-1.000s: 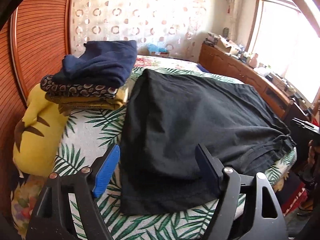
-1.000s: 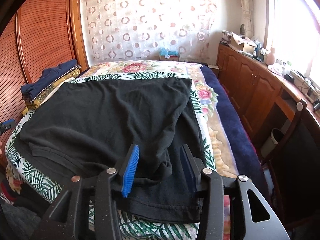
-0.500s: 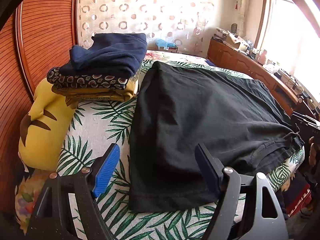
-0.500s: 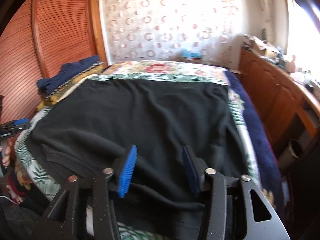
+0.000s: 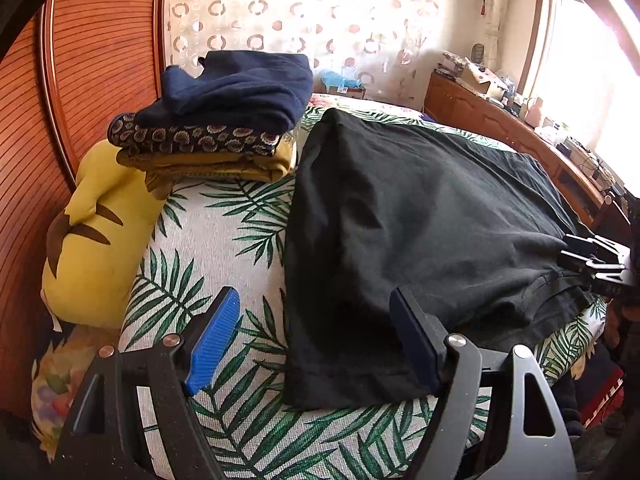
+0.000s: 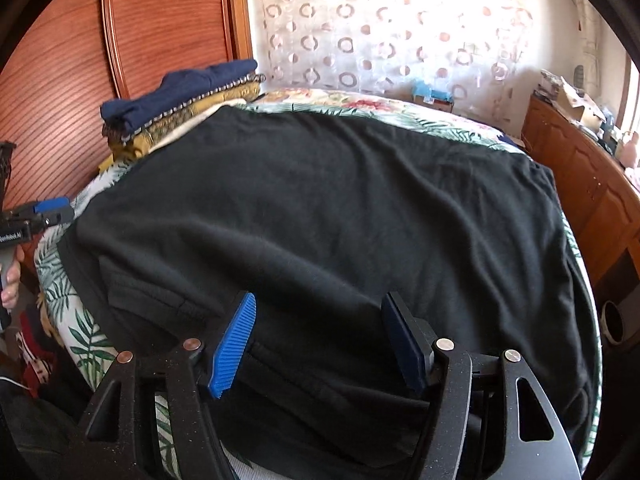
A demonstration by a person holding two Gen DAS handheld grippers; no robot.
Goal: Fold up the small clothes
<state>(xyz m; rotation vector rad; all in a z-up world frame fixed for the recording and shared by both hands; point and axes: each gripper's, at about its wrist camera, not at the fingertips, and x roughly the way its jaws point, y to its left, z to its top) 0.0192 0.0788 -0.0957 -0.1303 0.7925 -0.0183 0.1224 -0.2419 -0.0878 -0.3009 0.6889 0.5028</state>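
A black T-shirt (image 5: 420,216) lies spread flat on the palm-leaf bedcover (image 5: 224,240). My left gripper (image 5: 316,312) hovers open over the shirt's near left corner; the left pad is over bare bedcover and the right pad over black cloth. My right gripper (image 6: 320,312) hangs low over the shirt (image 6: 320,200) at its near edge, close to the collar band. Its jaws are opening, and the cloth lies under them, not pressed between the pads. Each gripper shows at the edge of the other's view: the right gripper (image 5: 592,260) and the left gripper (image 6: 44,212).
A stack of folded clothes (image 5: 224,120), navy on top, sits at the bed's far left beside a yellow plush pillow (image 5: 92,240). Wooden panelling (image 5: 80,80) runs along the left. A wooden cabinet (image 6: 592,184) with clutter lines the right side; a patterned curtain (image 6: 400,32) hangs behind.
My right gripper has slid leftward along the shirt's near edge and sunk lower, its jaws widening; the bunched fold that stood between them now lies flat. The left gripper has hardly moved.
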